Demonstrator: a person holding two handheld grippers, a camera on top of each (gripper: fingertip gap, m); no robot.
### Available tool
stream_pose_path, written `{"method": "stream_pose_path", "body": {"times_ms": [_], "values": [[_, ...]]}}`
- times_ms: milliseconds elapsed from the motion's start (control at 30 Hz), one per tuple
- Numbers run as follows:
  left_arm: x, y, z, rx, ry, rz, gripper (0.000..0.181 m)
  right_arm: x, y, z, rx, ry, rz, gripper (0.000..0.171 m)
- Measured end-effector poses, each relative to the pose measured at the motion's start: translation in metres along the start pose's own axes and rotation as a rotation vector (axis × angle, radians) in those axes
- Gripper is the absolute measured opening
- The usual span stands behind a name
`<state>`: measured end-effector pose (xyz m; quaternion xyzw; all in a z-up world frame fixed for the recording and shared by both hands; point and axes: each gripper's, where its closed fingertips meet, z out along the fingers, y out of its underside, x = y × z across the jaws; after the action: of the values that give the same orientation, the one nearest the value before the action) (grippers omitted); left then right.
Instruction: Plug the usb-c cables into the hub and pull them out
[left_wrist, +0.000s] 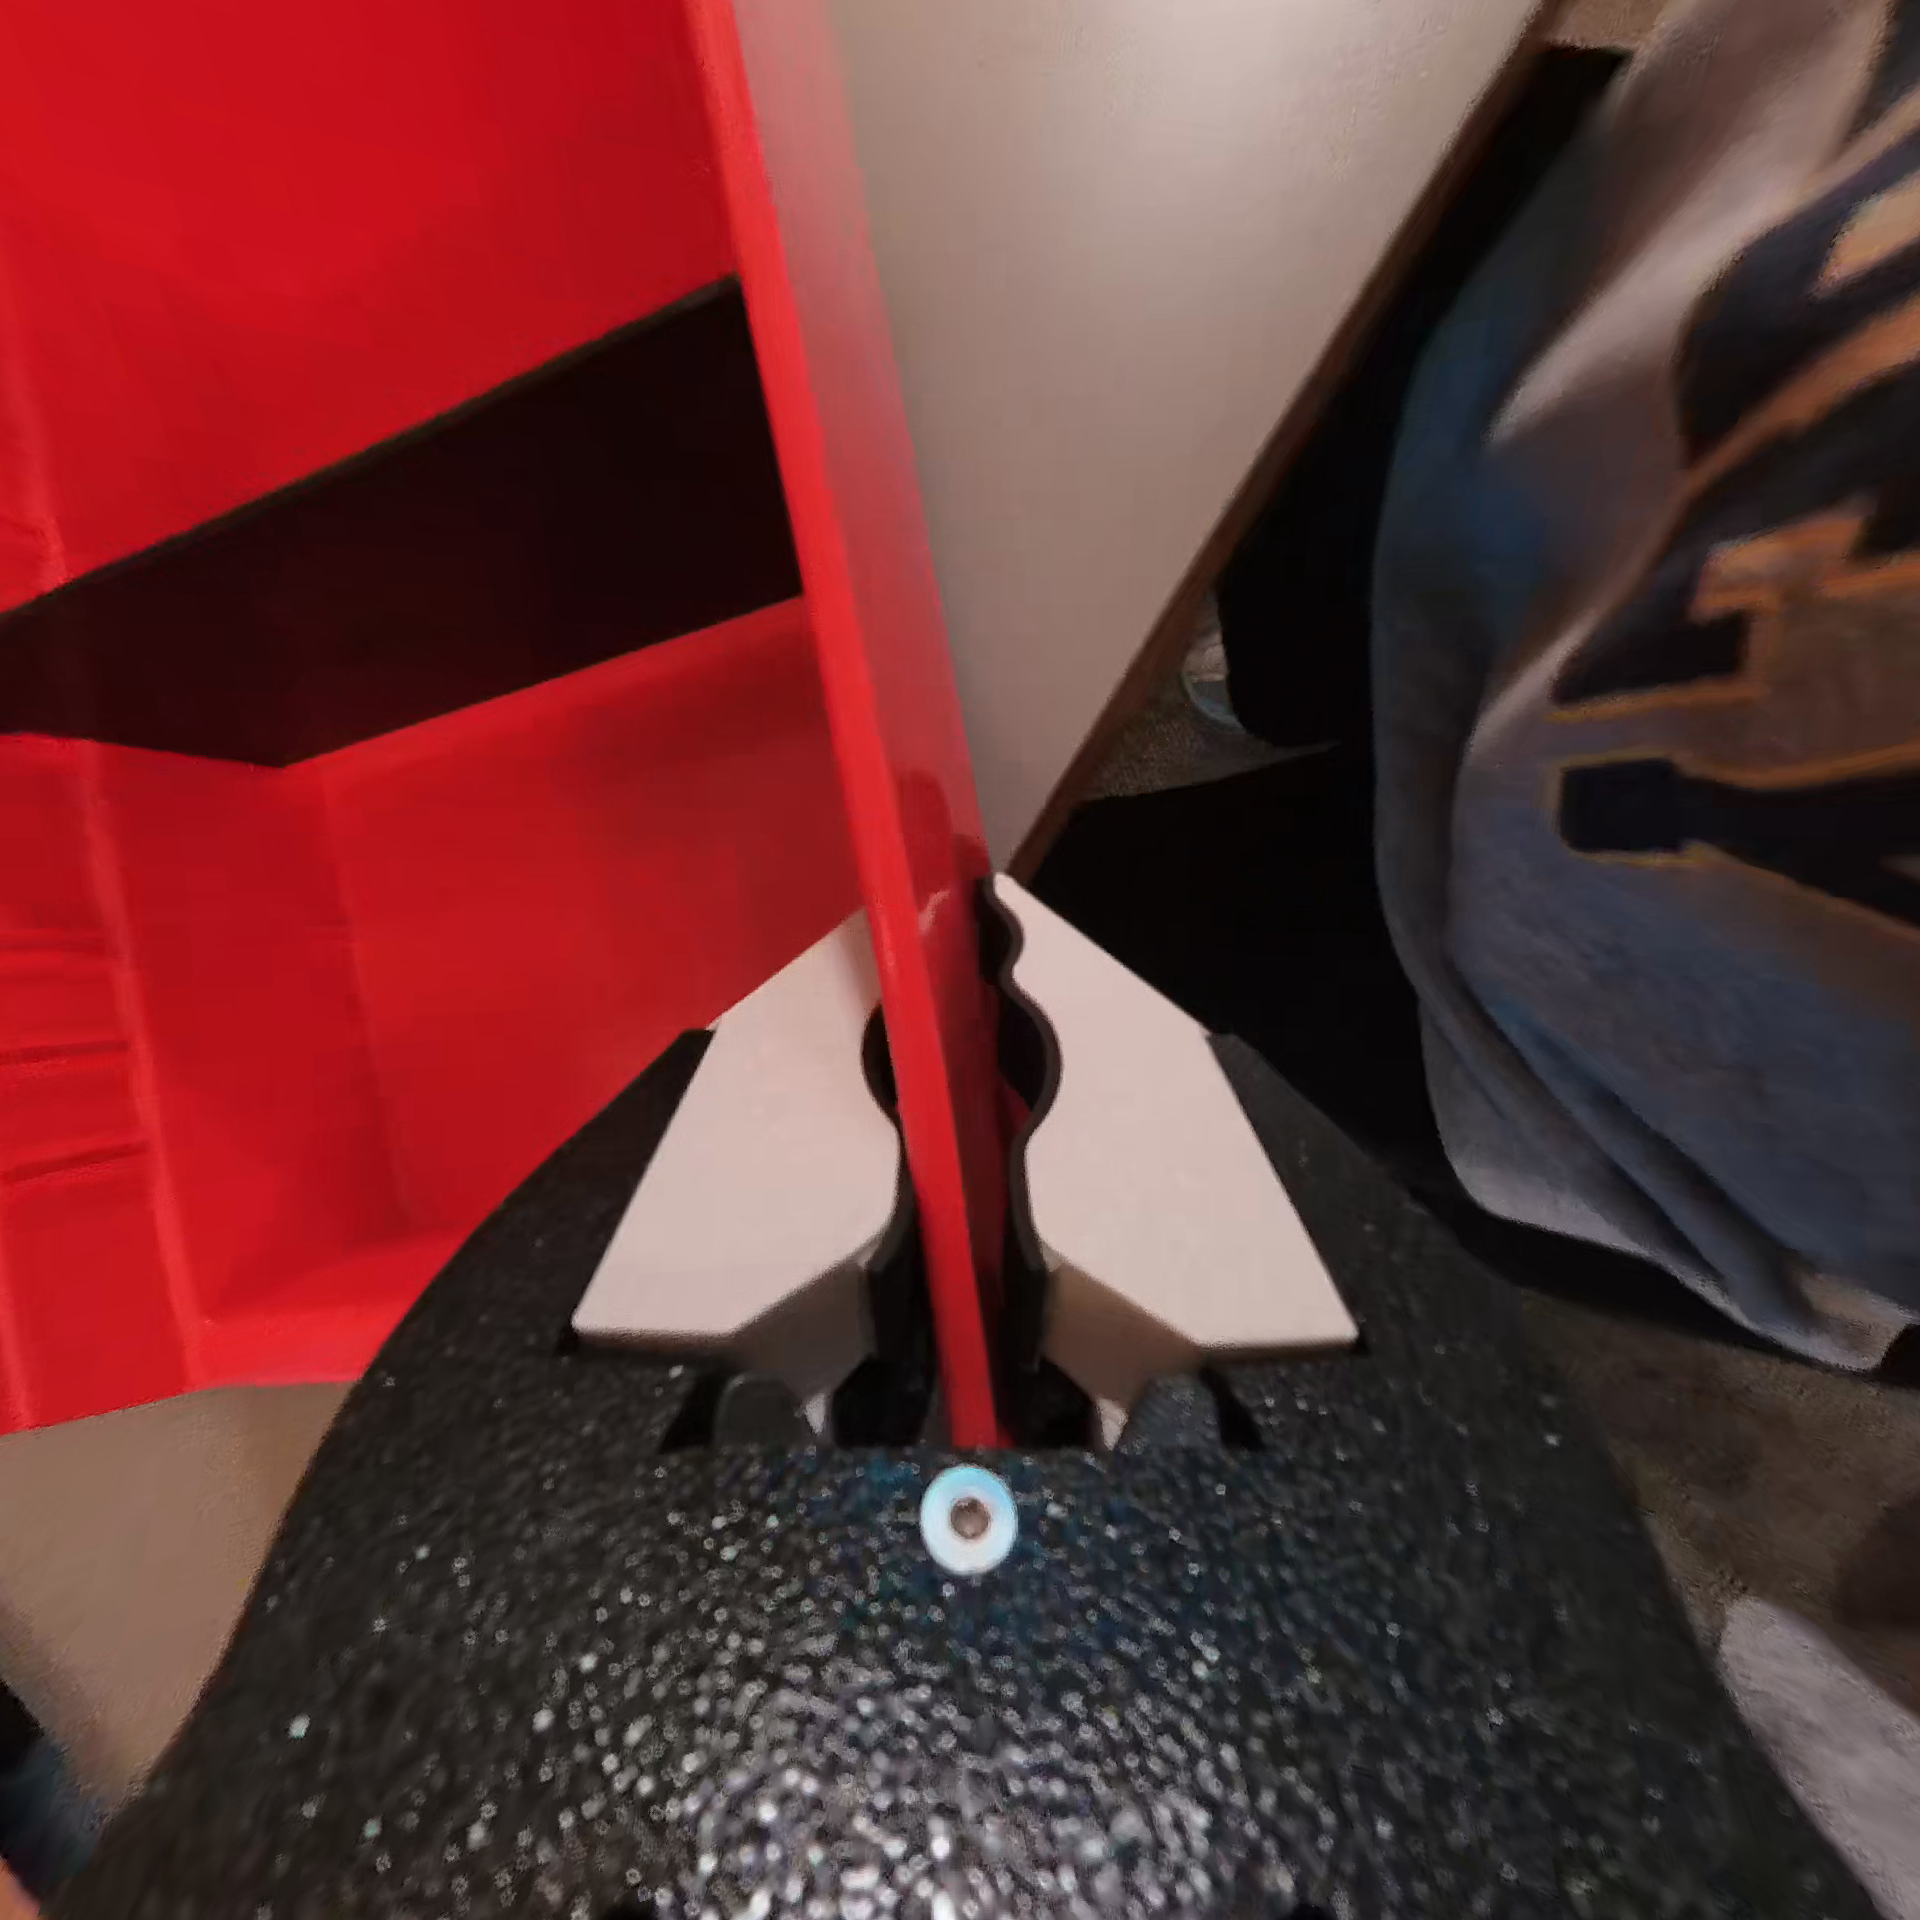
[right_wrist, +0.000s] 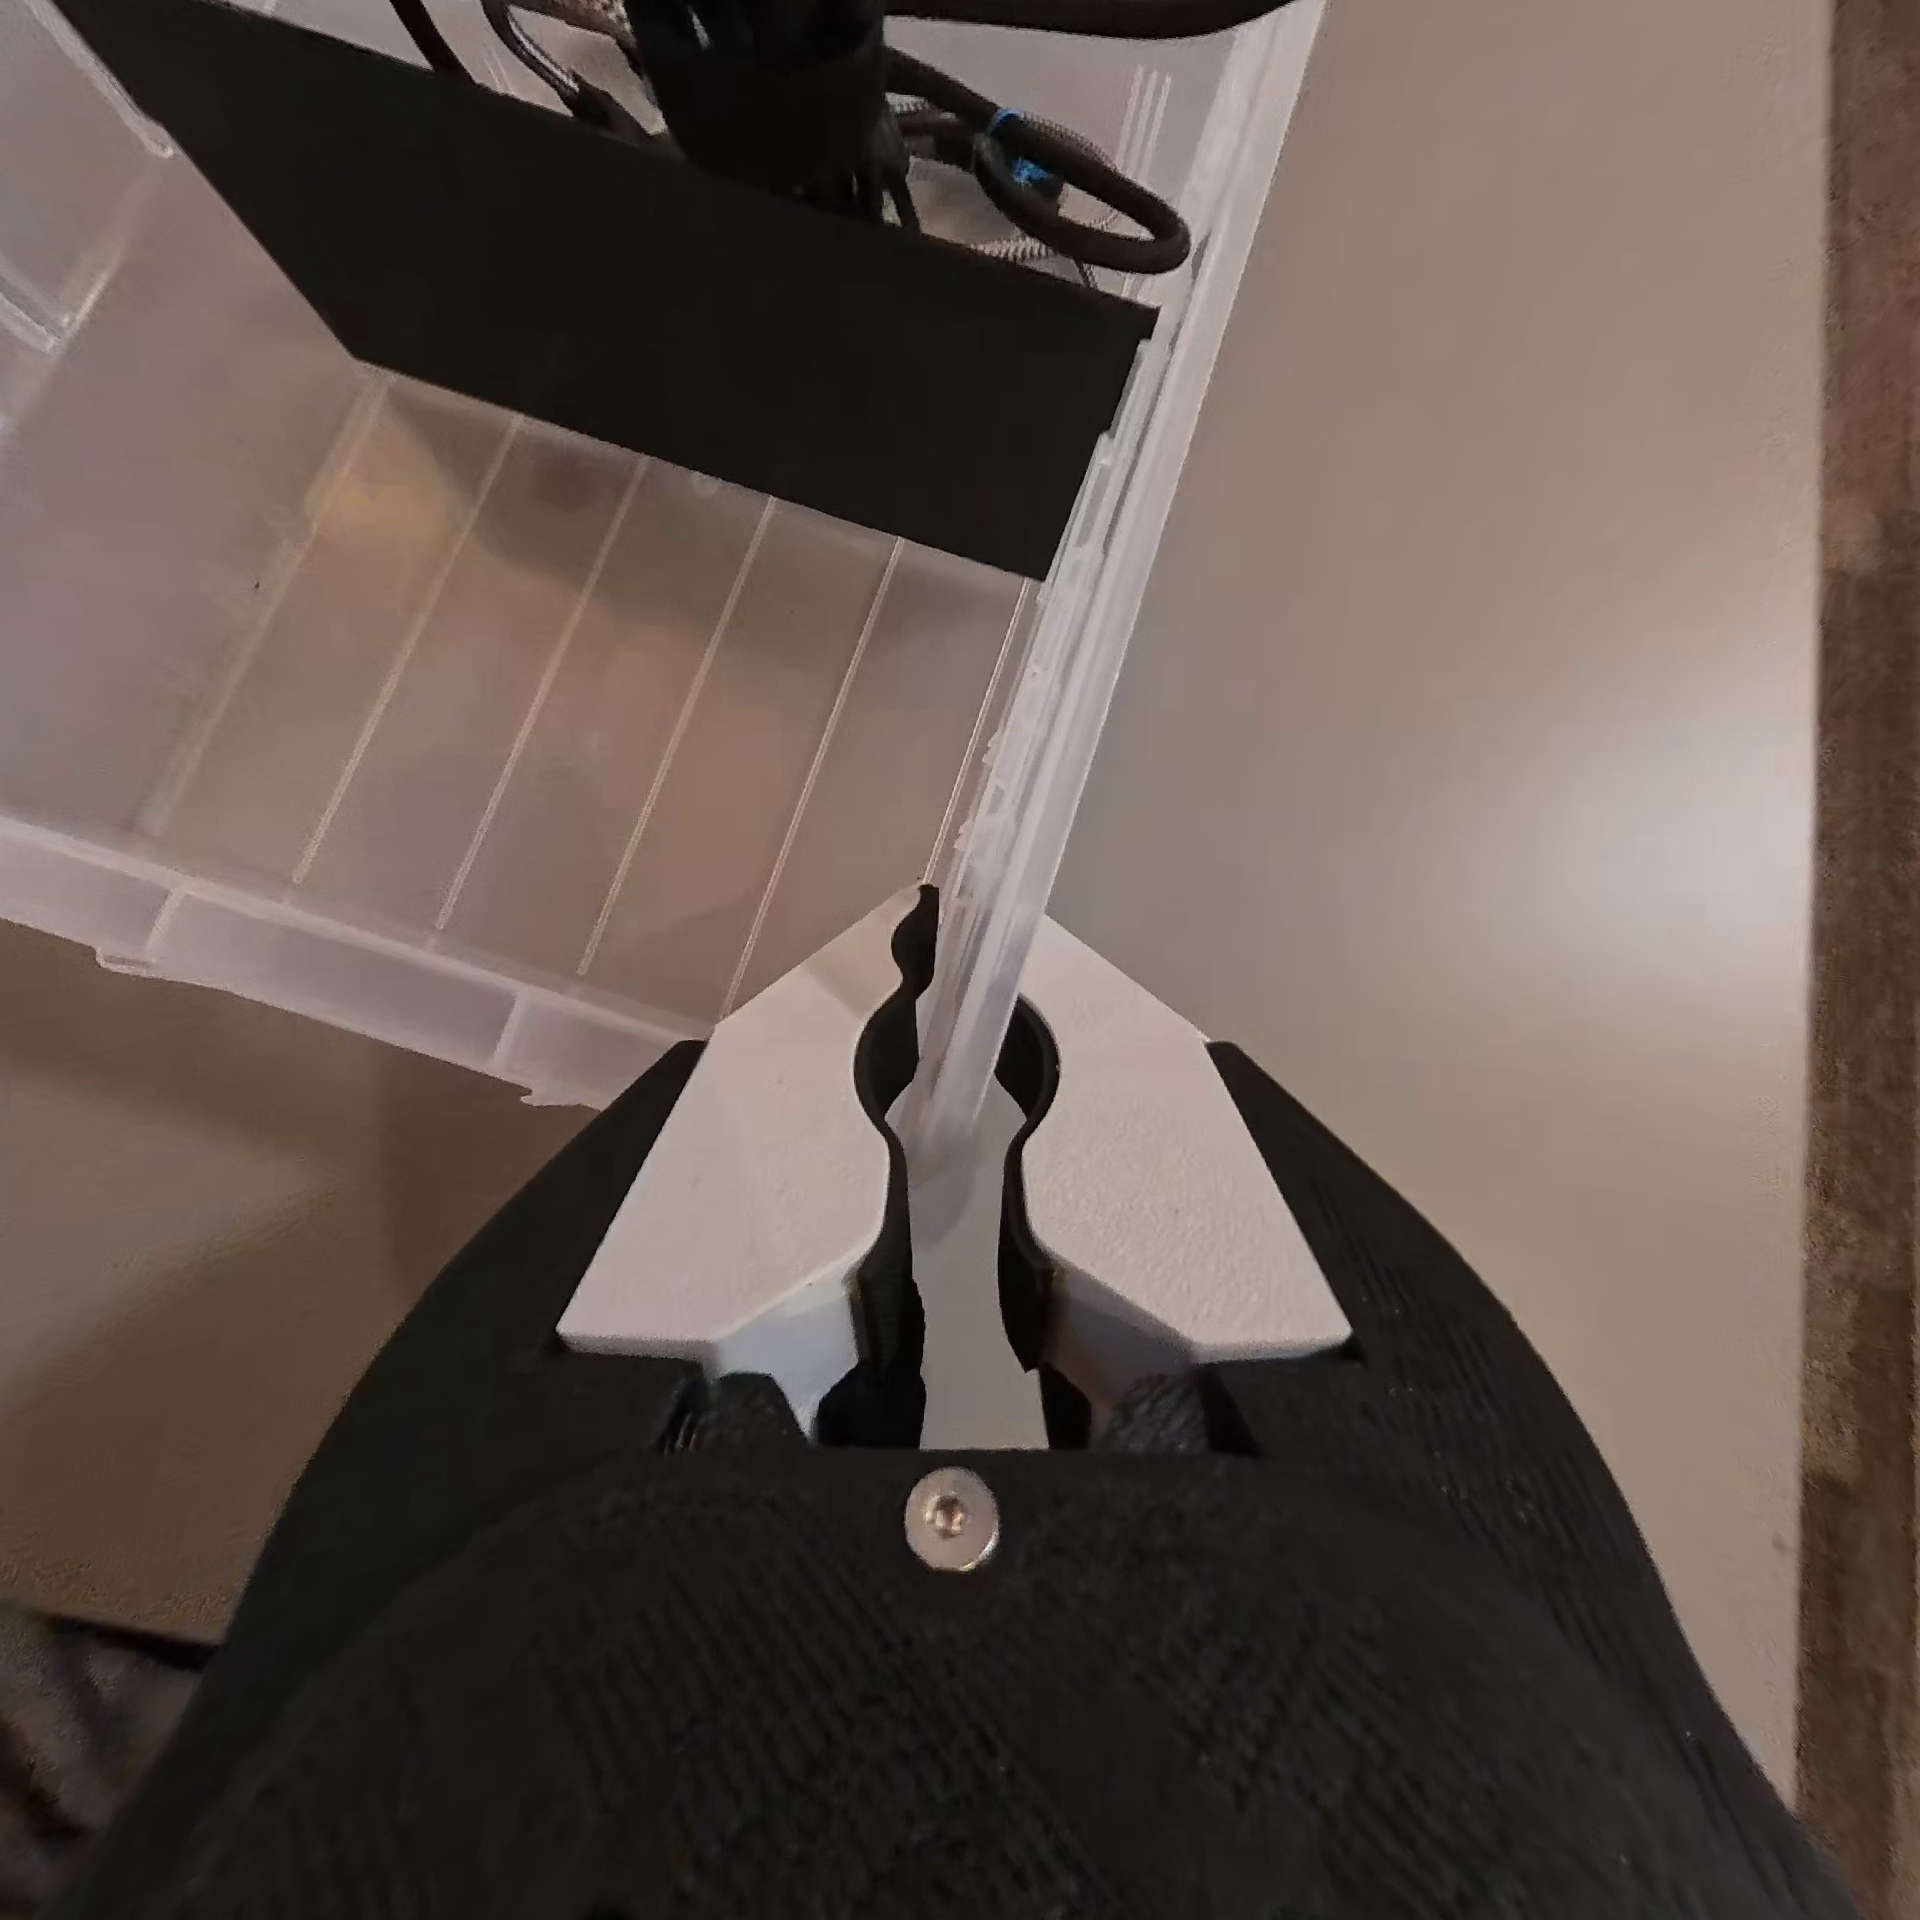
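Observation:
In the left wrist view my left gripper (left_wrist: 951, 935) is shut on the right wall of a red plastic bin (left_wrist: 416, 935); a black divider (left_wrist: 436, 582) crosses the bin. In the right wrist view my right gripper (right_wrist: 971, 935) is shut on the right wall of a clear plastic bin (right_wrist: 520, 727). A black divider (right_wrist: 665, 312) crosses it. Behind that divider lie dark coiled cables (right_wrist: 1049, 197) and a black block that may be the hub (right_wrist: 769, 94). The cable plugs are hidden.
Both bins sit over a pale beige table (right_wrist: 1455, 727), (left_wrist: 1091, 364). The table's dark wooden edge (left_wrist: 1299, 468) runs diagonally at the right in the left view. A person's patterned blue-grey garment (left_wrist: 1662, 727) is close beyond it. A brown strip (right_wrist: 1870, 831) borders the table's right side.

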<state>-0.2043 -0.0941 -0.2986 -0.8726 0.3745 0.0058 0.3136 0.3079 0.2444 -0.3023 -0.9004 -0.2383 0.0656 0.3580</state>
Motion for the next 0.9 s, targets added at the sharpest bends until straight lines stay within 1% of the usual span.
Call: {"method": "stream_pose_path", "body": {"times_ms": [33, 200, 300, 533, 700, 733, 767, 800, 833, 900], "values": [[0.006, 0.000, -0.001, -0.003, 0.009, 0.035, 0.004, -0.008, -0.007, 0.006, 0.001, -0.011, -0.014, 0.006], [0.026, 0.007, 0.000, -0.001, 0.096, 0.123, 0.004, -0.055, -0.047, 0.039, 0.008, -0.080, -0.098, 0.006], [0.028, 0.013, -0.002, -0.007, 0.115, 0.180, 0.003, -0.088, -0.074, 0.062, 0.018, -0.127, -0.146, 0.006], [0.044, 0.011, -0.012, 0.020, 0.194, 0.256, 0.004, -0.182, -0.133, 0.109, 0.049, -0.216, -0.220, 0.005], [0.062, 0.001, -0.014, 0.043, 0.245, 0.304, 0.003, -0.244, -0.163, 0.130, 0.086, -0.250, -0.244, 0.005], [0.065, -0.002, -0.012, 0.043, 0.248, 0.312, 0.004, -0.252, -0.168, 0.132, 0.108, -0.254, -0.249, 0.006], [0.067, -0.005, -0.009, 0.039, 0.251, 0.323, 0.003, -0.257, -0.170, 0.130, 0.123, -0.258, -0.250, 0.013], [0.069, -0.009, -0.005, 0.035, 0.252, 0.334, 0.003, -0.257, -0.171, 0.124, 0.137, -0.264, -0.250, 0.025], [0.071, -0.015, -0.001, 0.036, 0.254, 0.341, 0.004, -0.253, -0.171, 0.114, 0.157, -0.270, -0.248, 0.033], [0.077, -0.031, 0.007, 0.043, 0.267, 0.353, 0.004, -0.232, -0.164, 0.086, 0.204, -0.264, -0.236, 0.041]]}}
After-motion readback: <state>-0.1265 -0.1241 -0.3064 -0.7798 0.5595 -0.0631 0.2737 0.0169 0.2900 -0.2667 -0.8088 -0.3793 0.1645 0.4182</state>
